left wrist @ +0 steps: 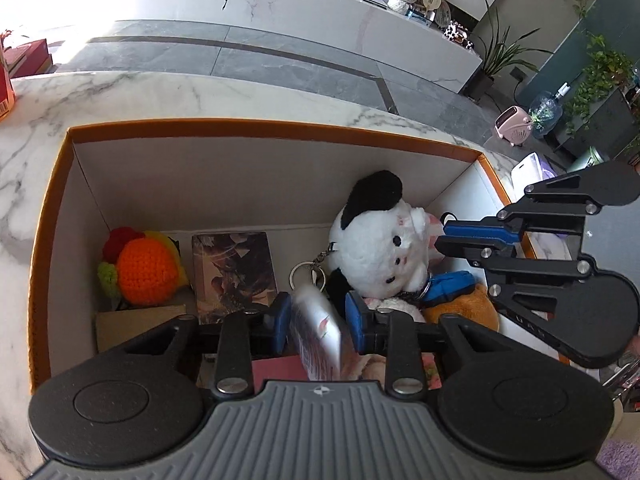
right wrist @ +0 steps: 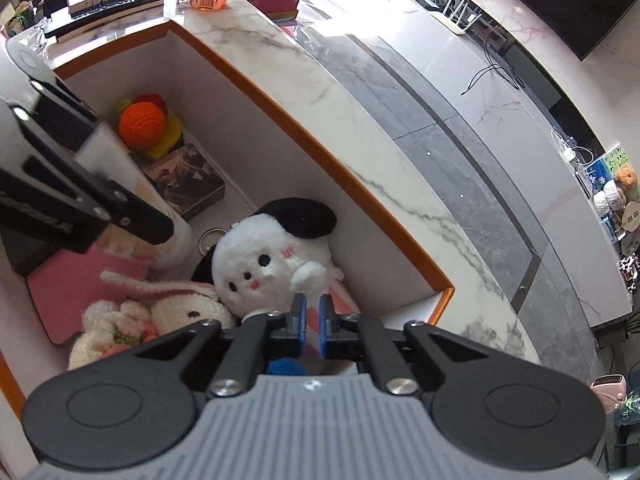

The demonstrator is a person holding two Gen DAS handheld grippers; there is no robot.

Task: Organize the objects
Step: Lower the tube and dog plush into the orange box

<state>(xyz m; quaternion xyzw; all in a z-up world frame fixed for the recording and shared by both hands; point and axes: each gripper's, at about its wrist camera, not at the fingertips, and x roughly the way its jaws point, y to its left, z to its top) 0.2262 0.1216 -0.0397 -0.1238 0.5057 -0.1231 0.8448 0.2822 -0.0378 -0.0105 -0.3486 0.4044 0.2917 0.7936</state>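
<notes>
An orange-rimmed box sits on a marble table. Inside it, at about nine o'clock in the left wrist view, lies a knitted orange toy, and just beside it a dark picture box. At six o'clock the left gripper has its blue pads part way in, with a flat shiny packet standing between them; it cannot be told if the pads press on it. Past that, toward two o'clock, a white plush dog with black ears rests near the box's right wall. At three o'clock the right gripper reaches in, its jaws pressed almost together on a bit of pink and white cloth by the dog. A knitted white bunny lies beside the dog on a pink card.
</notes>
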